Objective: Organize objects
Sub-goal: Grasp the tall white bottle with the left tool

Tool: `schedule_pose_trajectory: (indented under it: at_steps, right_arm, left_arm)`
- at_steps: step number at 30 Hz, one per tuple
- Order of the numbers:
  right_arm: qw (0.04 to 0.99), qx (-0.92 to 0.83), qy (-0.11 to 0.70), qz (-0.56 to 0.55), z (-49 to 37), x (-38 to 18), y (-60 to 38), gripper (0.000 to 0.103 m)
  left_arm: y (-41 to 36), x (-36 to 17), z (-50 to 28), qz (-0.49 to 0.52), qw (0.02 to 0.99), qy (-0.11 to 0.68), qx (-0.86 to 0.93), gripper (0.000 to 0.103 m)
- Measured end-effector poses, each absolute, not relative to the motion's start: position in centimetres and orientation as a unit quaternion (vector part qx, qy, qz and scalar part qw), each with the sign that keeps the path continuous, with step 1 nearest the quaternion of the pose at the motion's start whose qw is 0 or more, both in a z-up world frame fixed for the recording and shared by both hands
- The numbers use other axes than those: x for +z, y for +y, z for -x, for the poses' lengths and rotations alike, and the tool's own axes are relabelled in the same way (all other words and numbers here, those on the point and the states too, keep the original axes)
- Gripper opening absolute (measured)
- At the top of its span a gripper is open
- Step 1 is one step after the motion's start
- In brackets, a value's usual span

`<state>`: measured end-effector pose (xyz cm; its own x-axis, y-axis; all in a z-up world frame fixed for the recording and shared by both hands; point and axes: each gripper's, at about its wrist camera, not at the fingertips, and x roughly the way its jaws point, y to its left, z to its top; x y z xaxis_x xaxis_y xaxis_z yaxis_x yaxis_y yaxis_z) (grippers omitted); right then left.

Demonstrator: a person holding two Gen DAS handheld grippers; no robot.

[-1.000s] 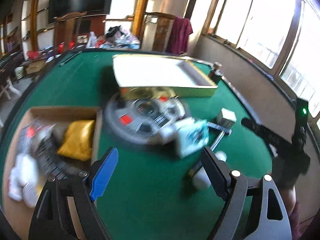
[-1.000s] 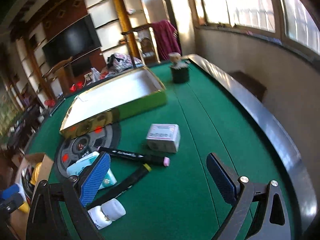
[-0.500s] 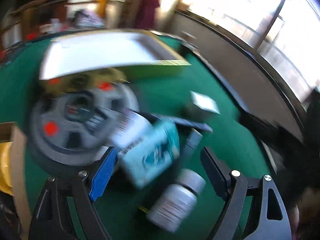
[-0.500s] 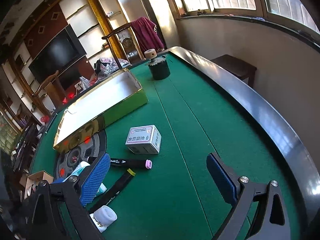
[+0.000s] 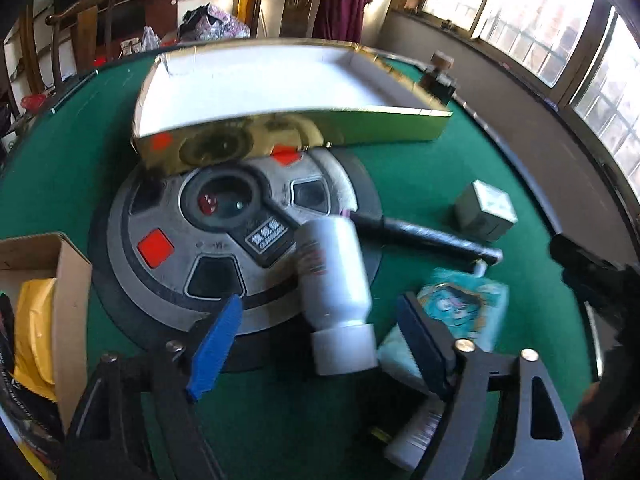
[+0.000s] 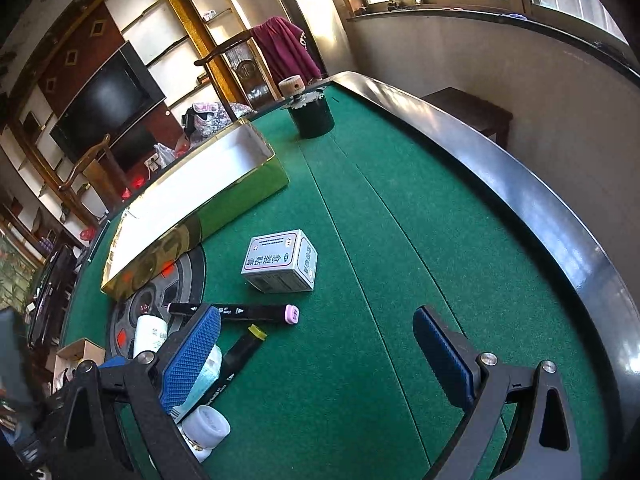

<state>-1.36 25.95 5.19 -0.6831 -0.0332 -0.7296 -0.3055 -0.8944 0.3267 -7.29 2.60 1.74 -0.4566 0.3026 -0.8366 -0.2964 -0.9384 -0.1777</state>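
The left gripper (image 5: 316, 338) has dropped closer; a blurred white bottle (image 5: 334, 280) (cap nearest) lies between its closing jaws, untouched. The right gripper (image 6: 316, 354) gapes empty.

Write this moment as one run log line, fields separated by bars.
left gripper: closing around white bottle, no contact yet | right gripper: open, empty, above green table

Left gripper (image 5: 316, 346) and right gripper (image 6: 316, 356): black angular frames with triangular cut-outs, silver round-headed screws at the pivots, and two blue ribbed pads (image 6: 192, 360) forming the jaws; the left pad looks brighter blue in both views.
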Motion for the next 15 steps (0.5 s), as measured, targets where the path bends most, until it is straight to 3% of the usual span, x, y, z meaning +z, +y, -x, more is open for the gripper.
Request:
schedule_pose_trajectory:
  at_steps: [6, 7, 8, 9, 15]
  right_arm:
    - [0.073, 0.891, 0.211, 0.394, 1.5, 5.0, 25.6, 0.099]
    - [0.072, 0.892, 0.210, 0.394, 1.4, 5.0, 25.6, 0.099]
    - [0.072, 0.893, 0.209, 0.393, 1.4, 5.1, 25.5, 0.099]
    - [0.072, 0.893, 0.208, 0.391, 1.4, 5.1, 25.4, 0.099]
    - [0.071, 0.895, 0.204, 0.391, 1.6, 5.0, 25.3, 0.099]
  left_arm:
    - [4.7, 1.6, 7.6, 0.482, 0.169, 0.031, 0.859, 0.066]
    - [5.0, 1.5, 7.6, 0.476, 0.164, 0.038, 0.863, 0.060]
    - [5.2, 1.5, 7.6, 0.470, 0.155, 0.051, 0.867, 0.043]
    - [5.3, 1.4, 7.6, 0.466, 0.149, 0.061, 0.870, 0.035]
    - [2.1, 2.3, 7.0, 0.468, 0.155, -0.002, 0.870, 0.033]
